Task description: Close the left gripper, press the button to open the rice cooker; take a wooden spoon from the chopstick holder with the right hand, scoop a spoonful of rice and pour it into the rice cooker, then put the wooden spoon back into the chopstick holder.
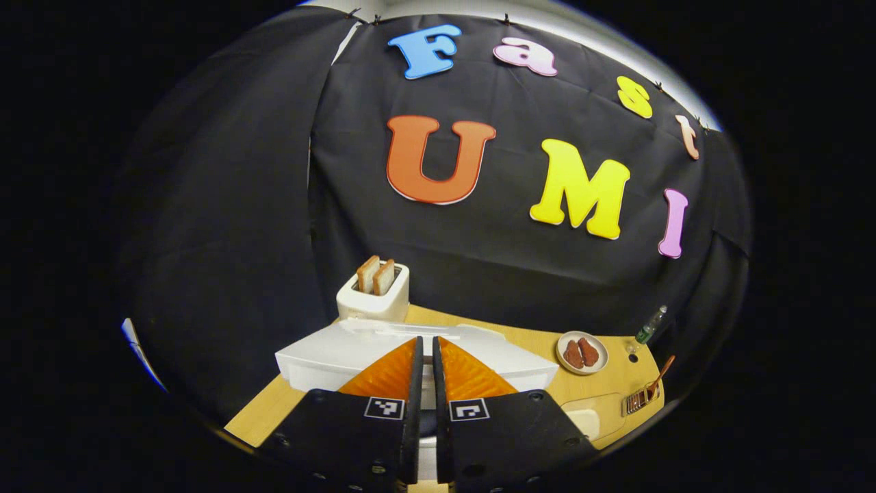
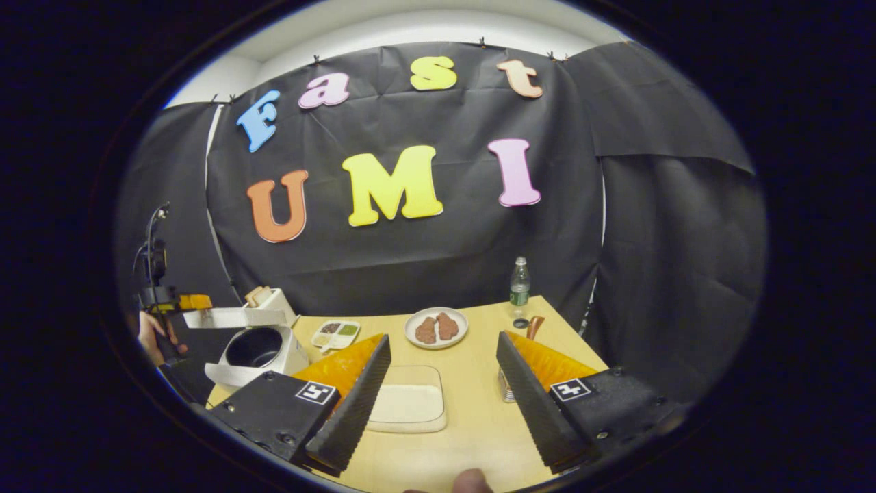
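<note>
The white rice cooker (image 2: 256, 352) stands at the table's left with its lid (image 2: 236, 317) raised and the dark inner pot showing. In the left gripper view the lid (image 1: 356, 346) lies just beyond my left gripper (image 1: 426, 340), which is shut with nothing between its fingers. A hand holds that left gripper (image 2: 171, 301) beside the lid. My right gripper (image 2: 443, 339) stands open over the table's middle. A clear box of rice (image 2: 408, 404) lies between its fingers. The wire chopstick holder (image 1: 640, 398) holds the wooden spoon (image 1: 662, 373); the spoon handle (image 2: 534, 325) rises behind the right finger.
A plate of brown food (image 2: 436, 327) sits mid-table, a water bottle (image 2: 519, 284) at the back right. A toaster with two slices (image 1: 374, 294) stands behind the cooker, and a small divided dish (image 2: 335, 335) lies beside it. The table edge runs close on the right.
</note>
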